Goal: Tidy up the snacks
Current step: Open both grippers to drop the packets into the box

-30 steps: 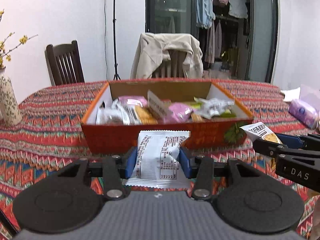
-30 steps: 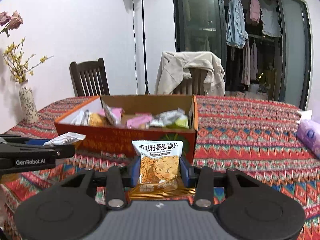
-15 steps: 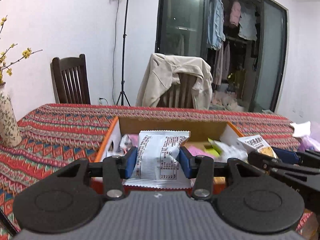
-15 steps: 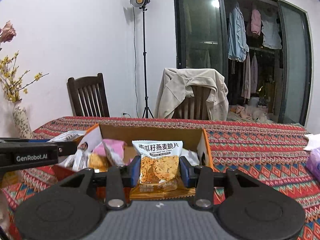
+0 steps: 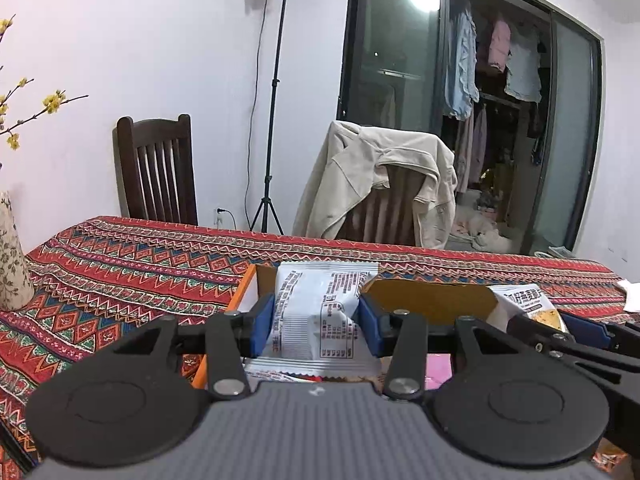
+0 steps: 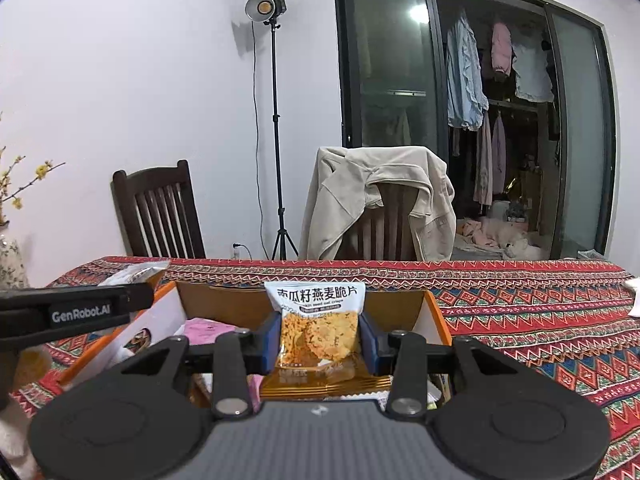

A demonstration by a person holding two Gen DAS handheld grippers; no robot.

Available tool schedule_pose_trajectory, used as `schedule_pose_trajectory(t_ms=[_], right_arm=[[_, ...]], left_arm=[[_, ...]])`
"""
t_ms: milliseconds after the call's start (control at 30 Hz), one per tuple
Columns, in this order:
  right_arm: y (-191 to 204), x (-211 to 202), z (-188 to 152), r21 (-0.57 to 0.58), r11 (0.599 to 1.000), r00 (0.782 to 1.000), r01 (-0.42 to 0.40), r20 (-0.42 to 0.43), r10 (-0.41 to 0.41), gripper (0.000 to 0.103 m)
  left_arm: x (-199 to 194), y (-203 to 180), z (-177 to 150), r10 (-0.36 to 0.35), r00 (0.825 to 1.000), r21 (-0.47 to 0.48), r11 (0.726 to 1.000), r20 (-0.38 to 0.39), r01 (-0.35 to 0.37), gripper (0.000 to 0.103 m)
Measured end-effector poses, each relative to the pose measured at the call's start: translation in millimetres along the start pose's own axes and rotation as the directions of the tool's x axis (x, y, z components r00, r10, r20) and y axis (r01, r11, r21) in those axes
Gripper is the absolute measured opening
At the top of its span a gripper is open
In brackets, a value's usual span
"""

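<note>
Gripping a white snack packet (image 5: 320, 312), the left tool (image 5: 318, 322) holds it upright just over the near left end of the orange cardboard box (image 5: 428, 300). Beside it, the right tool (image 6: 320, 338) clamps an orange oat-crisp packet (image 6: 318, 332) above the same box, which sits on the patterned worktop (image 6: 540, 320).
</note>
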State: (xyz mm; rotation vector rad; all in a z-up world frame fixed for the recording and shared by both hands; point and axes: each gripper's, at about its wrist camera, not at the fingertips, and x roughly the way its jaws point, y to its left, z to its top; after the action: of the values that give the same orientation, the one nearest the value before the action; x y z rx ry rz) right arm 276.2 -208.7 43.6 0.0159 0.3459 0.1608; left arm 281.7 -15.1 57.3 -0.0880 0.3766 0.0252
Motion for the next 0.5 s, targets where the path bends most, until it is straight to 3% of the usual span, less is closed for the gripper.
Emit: schedule_pose_trajectory(t_ms=[233, 267, 300, 333, 367, 433, 500], right_arm=[[-5.2, 10.8, -11.8, 0.004, 1.000, 1.000, -0.017, -0.027, 0.017, 0.042], [-6.9, 11.1, -13.6, 0.009, 1.000, 0.999, -0.017, -0.034, 0.017, 0.043], [-8.6, 11.3, -15.2, 0.016, 1.000, 0.999, -0.014, -0.038, 0.015, 0.045], [-9.6, 12.3, -15.6, 0.020, 1.000, 0.999, -0.017, -0.041, 0.018, 0.057], [-10.6, 12.9, -15.4, 0.023, 1.000, 0.999, -0.020, -0.042, 0.021, 0.066], [-12.0, 11.5, -16.8, 0.027, 0.999, 0.999, -0.023, -0.029, 0.024, 0.101], [-13.2, 10.0, -17.3, 0.036, 0.999, 0.999, -0.027, -0.027, 0.028, 0.103]], left_arm=[[5.1, 5.9, -6.4, 0.002, 1.000, -0.004, 1.000, -0.003, -0.002, 0.049], [4.7, 7.3, -7.0, 0.004, 1.000, -0.006, 1.000, 0.001, -0.004, 0.052], [3.6, 8.5, -7.7, 0.005, 1.000, -0.010, 1.000, 0.005, -0.004, 0.069], [1.7, 10.2, -8.7, 0.007, 1.000, -0.019, 1.000, 0.016, -0.006, 0.090], [-1.1, 10.7, -8.6, 0.012, 0.999, -0.030, 0.999, 0.031, -0.011, 0.098], [-5.1, 13.2, -9.1, 0.023, 0.998, -0.042, 0.999, 0.059, -0.020, 0.103], [-5.2, 15.2, -7.3, 0.013, 0.998, -0.056, 0.998, 0.056, -0.010, 0.103]])
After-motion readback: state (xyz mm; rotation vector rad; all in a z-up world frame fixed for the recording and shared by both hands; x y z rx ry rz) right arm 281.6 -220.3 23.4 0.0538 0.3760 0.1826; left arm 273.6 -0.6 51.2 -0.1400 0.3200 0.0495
